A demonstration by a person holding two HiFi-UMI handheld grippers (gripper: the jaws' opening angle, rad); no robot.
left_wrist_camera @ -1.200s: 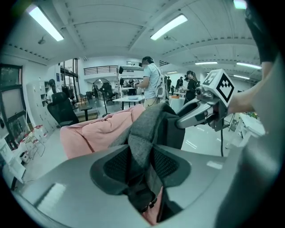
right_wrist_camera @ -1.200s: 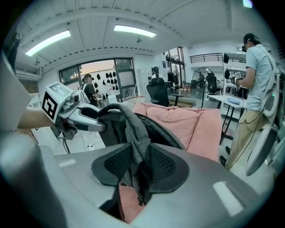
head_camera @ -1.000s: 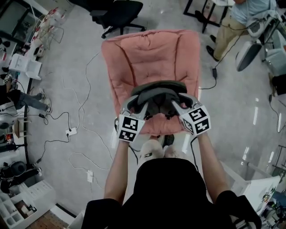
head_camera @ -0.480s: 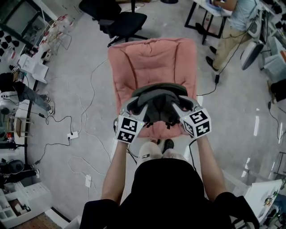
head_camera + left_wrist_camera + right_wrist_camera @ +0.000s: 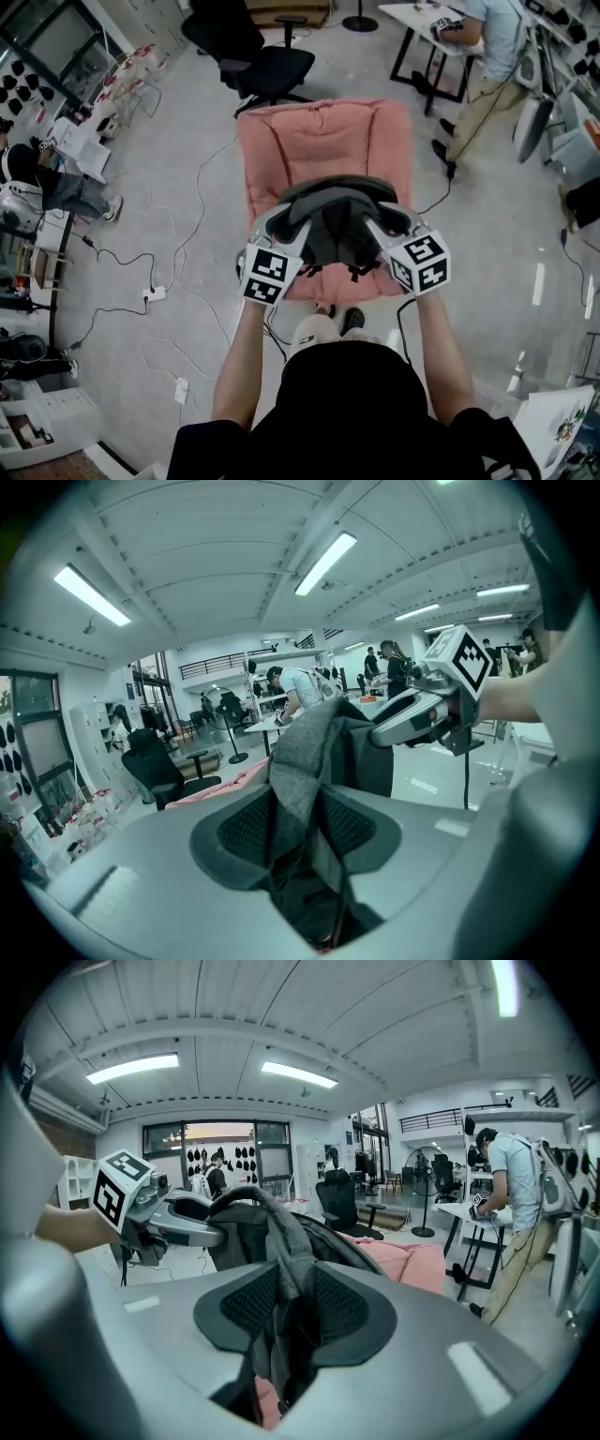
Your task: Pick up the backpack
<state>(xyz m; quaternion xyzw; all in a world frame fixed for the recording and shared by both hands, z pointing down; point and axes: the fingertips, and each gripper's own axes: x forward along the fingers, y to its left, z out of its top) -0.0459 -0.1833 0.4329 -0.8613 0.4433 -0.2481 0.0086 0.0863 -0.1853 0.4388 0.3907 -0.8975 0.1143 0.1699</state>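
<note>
Now the backpack [image 5: 330, 223] is held over the pink armchair [image 5: 319, 141], its long axis running side to side. The left gripper [image 5: 279, 225] and right gripper [image 5: 382, 225] are each clamped on its grey fabric, one at either end, equally near.

Ahead, blocked by backpack [image 5: 330, 225]; below, by pink lounger [image 5: 323, 141]; beyond, by office chair [image 5: 272, 67]. Open floor [image 5: 159, 122] left, strewn with cables [image 5: 152, 289]; open right.
</note>
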